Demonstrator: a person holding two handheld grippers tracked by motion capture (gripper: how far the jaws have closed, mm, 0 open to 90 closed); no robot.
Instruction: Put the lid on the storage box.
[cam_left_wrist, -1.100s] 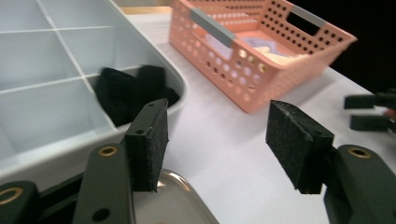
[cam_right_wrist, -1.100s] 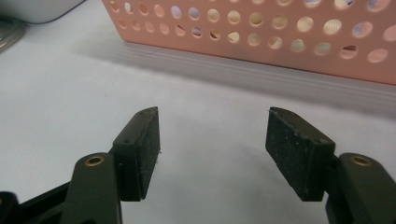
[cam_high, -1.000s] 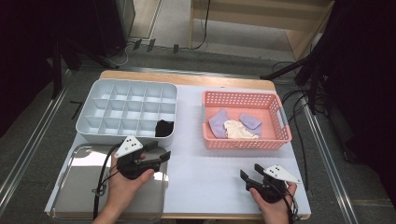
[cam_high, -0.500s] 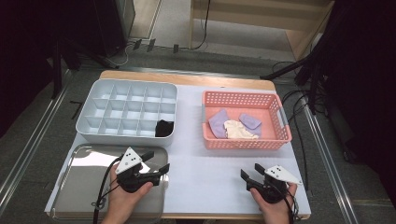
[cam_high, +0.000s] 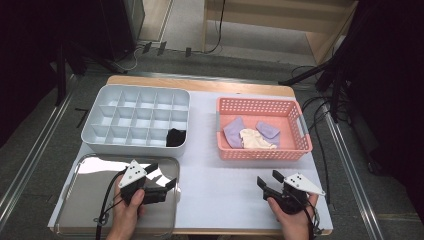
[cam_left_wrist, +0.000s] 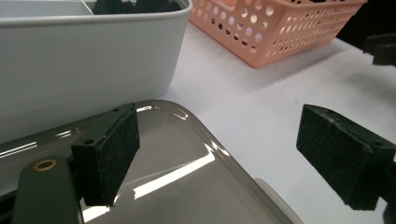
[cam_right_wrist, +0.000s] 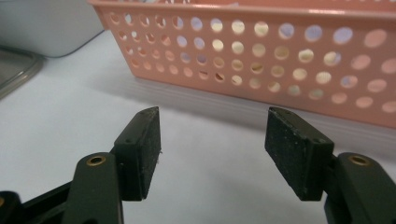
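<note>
My left gripper (cam_high: 162, 176) hovers low over the right end of a shiny metal tray (cam_high: 85, 200). Its jaws have just been opening and now stand wide apart with nothing between them, as the left gripper view (cam_left_wrist: 219, 154) confirms above the tray's corner (cam_left_wrist: 187, 158). My right gripper (cam_high: 269, 178) rests open near the table's front right. In its own view (cam_right_wrist: 212, 149) it is empty and faces the pink basket (cam_right_wrist: 261, 60). A white compartment box (cam_high: 135, 120) holds a black cloth item (cam_high: 175, 136) in its front right cell.
The pink basket (cam_high: 262, 127) at the back right holds two purple cloth pieces (cam_high: 233, 131) and a cream one (cam_high: 256, 139). White table surface (cam_high: 220, 170) lies between the grippers. The box wall (cam_left_wrist: 93, 60) rises just beyond the left gripper. Cables trail off the table's right side.
My left gripper has drawn back from the compartment box towards the person and sunk over the metal tray, and its jaws have spread wider. The right gripper has stayed put.
</note>
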